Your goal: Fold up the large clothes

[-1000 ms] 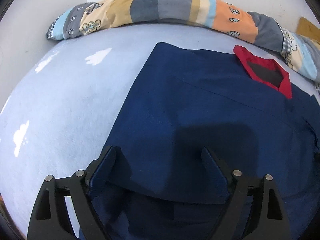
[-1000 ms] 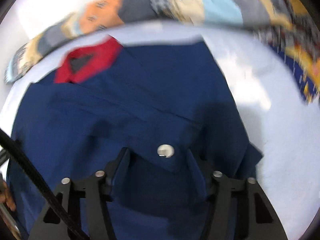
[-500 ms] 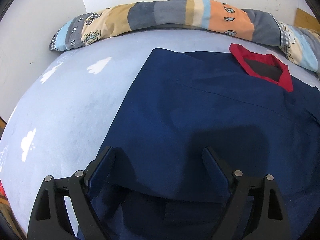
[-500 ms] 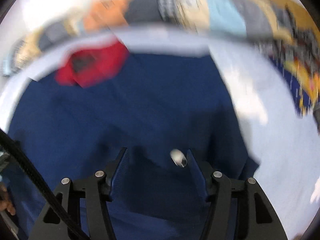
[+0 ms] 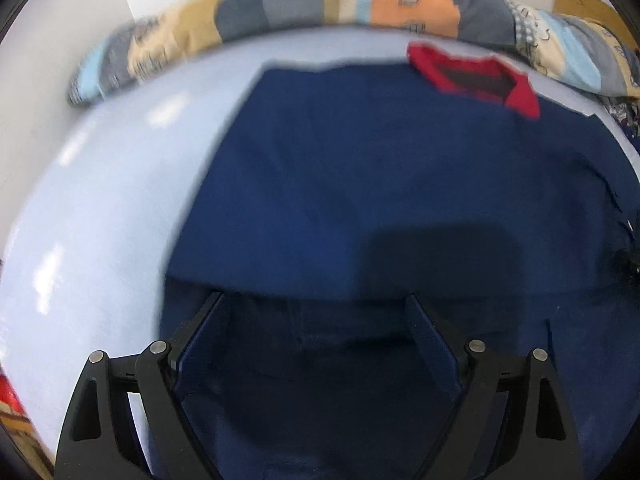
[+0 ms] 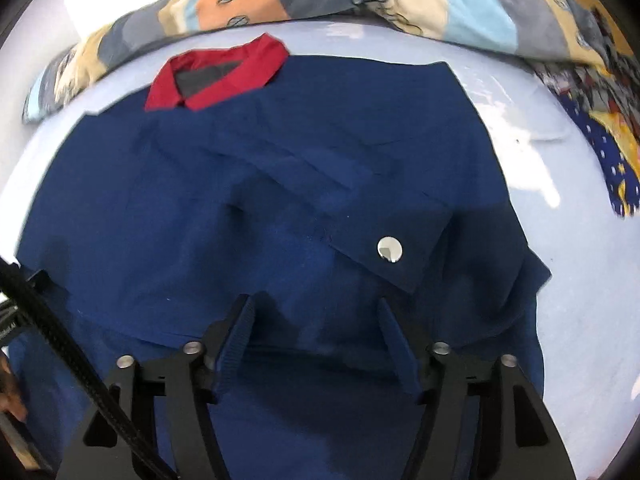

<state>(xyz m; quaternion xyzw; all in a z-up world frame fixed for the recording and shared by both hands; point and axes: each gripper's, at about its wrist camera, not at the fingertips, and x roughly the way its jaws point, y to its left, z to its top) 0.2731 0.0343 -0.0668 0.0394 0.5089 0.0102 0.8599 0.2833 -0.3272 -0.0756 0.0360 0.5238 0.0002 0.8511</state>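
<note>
Shirt (image 6: 280, 200) lies beneath both wide-open, empty tools (image 5: 316, 312) (image 6: 316, 312).

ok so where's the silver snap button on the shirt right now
The silver snap button shows in the right wrist view only, on a folded cuff flap of the navy shirt, just ahead and right of the right gripper, well below the red collar.

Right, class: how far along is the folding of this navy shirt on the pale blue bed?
Done: the navy shirt with a red collar lies flat, its cuff with the silver snap folded across the body. In hand: nothing; the left gripper and right gripper are open over the hem. Left: folding the hem up toward the collar.
</note>
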